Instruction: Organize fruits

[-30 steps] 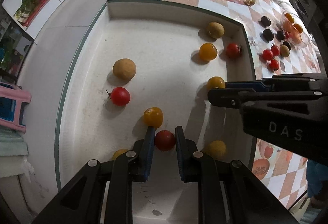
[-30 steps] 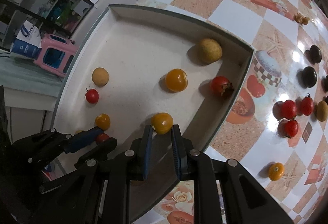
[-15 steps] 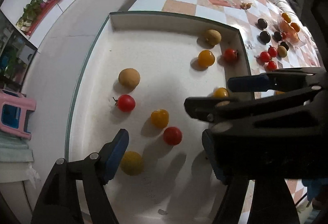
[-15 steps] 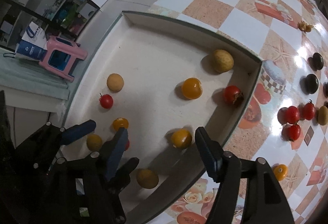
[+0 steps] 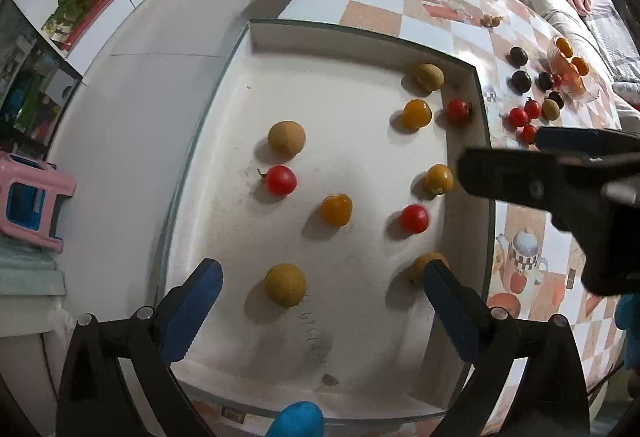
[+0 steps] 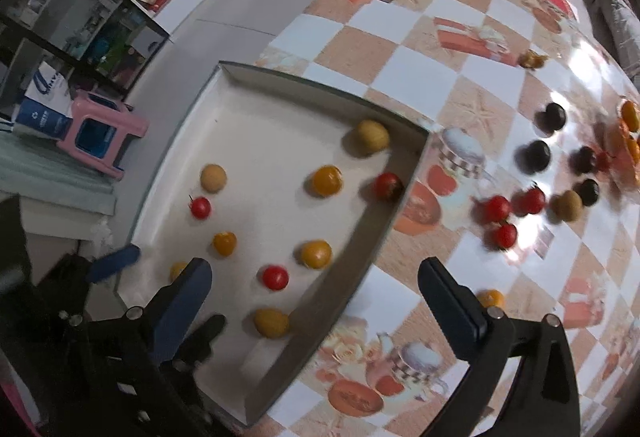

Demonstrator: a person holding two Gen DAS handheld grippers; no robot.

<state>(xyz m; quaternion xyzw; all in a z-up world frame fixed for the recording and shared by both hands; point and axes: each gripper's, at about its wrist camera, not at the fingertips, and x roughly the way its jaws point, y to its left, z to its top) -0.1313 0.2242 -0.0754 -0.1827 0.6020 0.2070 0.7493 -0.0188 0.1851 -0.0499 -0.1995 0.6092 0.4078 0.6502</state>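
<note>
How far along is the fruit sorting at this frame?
Partway. Ten fruits lie in the white tray. Nothing is in hand: the left gripper and right gripper both have open, empty jaws. Left: red tomatoes and dark fruits on the tablecloth.

Beside the matt, chalky white tray [image 5: 340, 41], the checkered counter [image 6: 472, 85] looks glossy with glare, and the red tomatoes [image 5: 281, 179] inside the tray look smooth and shiny.

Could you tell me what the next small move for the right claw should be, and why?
Probably swing the right claw toward the three red cherry tomatoes lying outside the white tray on the checkered tablecloth. Both the right claw and the left claw are open and empty, ten fruits already sit in the tray, and that cluster looks like the nearest loose group.
</note>
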